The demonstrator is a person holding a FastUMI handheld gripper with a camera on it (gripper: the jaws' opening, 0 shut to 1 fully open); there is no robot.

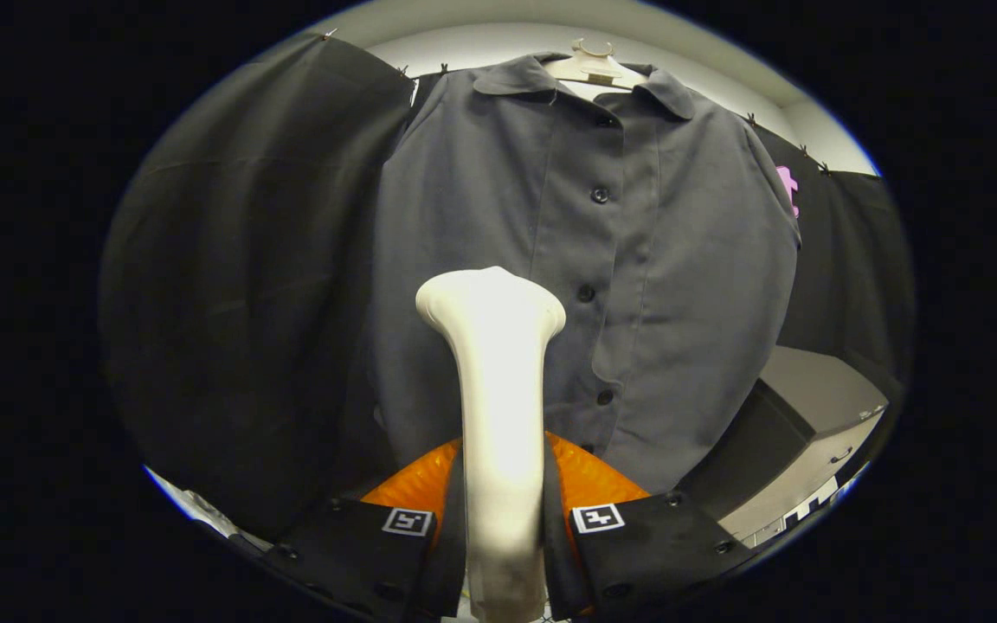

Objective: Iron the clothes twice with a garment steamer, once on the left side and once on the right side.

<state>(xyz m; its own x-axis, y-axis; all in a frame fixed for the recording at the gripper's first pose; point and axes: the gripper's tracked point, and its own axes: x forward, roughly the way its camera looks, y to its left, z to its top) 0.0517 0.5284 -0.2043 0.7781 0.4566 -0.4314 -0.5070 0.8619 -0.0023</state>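
Gripper (503,519) clamped on white steamer (498,381), grey shirt (568,260) on hanger (594,69), black cloth wall (247,303) behind

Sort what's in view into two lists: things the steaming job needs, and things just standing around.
Needed for the job:
- garment steamer, clamped between the fingers of the gripper, its head close to the shirt
- grey shirt, buttoned, hanging just ahead
- hanger holding the shirt

Just standing around:
- black cloth wall behind the shirt
- pale cabinet beside the shirt's lower edge
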